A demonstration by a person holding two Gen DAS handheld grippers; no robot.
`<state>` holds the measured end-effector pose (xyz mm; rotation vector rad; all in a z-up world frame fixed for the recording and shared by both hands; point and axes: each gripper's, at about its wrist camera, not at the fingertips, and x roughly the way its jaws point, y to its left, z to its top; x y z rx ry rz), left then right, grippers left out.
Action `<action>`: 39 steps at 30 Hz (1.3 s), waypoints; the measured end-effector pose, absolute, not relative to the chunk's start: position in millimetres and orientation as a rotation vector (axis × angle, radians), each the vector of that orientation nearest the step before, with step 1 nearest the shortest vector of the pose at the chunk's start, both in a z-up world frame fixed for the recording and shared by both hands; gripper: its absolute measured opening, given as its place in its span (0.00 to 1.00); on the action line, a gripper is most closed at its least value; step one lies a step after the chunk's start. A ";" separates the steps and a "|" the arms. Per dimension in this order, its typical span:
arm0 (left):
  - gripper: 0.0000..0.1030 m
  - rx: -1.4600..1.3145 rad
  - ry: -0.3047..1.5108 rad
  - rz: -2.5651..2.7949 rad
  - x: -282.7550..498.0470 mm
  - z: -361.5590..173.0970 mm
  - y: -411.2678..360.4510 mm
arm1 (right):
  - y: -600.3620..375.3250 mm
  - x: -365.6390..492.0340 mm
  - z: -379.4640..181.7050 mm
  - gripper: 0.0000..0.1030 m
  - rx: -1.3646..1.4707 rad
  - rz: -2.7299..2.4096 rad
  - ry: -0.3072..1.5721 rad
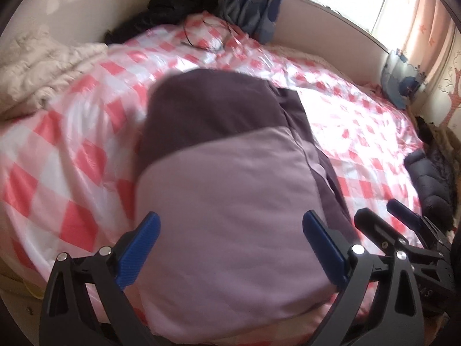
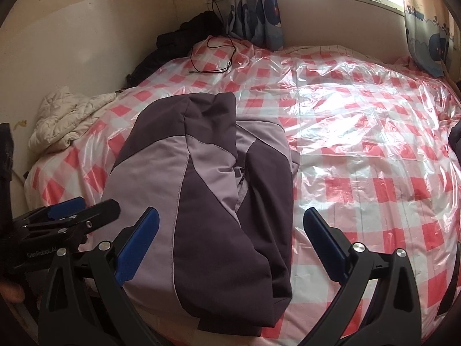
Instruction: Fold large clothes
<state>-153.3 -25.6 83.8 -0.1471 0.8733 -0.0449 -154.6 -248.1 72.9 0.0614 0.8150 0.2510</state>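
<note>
A two-tone purple jacket (image 2: 207, 190) lies folded into a long bundle on the bed, near its front edge; in the left wrist view the jacket (image 1: 224, 201) fills the middle, blurred. My left gripper (image 1: 230, 230) is open, hovering over the jacket's pale lilac near end with nothing between its blue fingers. My right gripper (image 2: 230, 230) is open too, above the jacket's near right part, empty. Each gripper shows in the other's view: the right gripper (image 1: 383, 216) at the lower right, the left gripper (image 2: 83, 210) at the lower left.
The bed carries a pink-and-white checked cover (image 2: 360, 150) under clear plastic. A cream quilt (image 2: 69, 118) lies at the left, black clothes (image 2: 178, 43) and a black cable (image 2: 213, 57) at the far corner, a dark puffer coat (image 1: 432, 184) at the right edge. Blue curtains (image 2: 256, 14) hang by the window.
</note>
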 end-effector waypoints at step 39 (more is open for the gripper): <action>0.93 -0.118 0.899 0.071 -146.9 81.3 -19.9 | -242.2 -143.3 59.7 0.94 0.018 0.145 0.860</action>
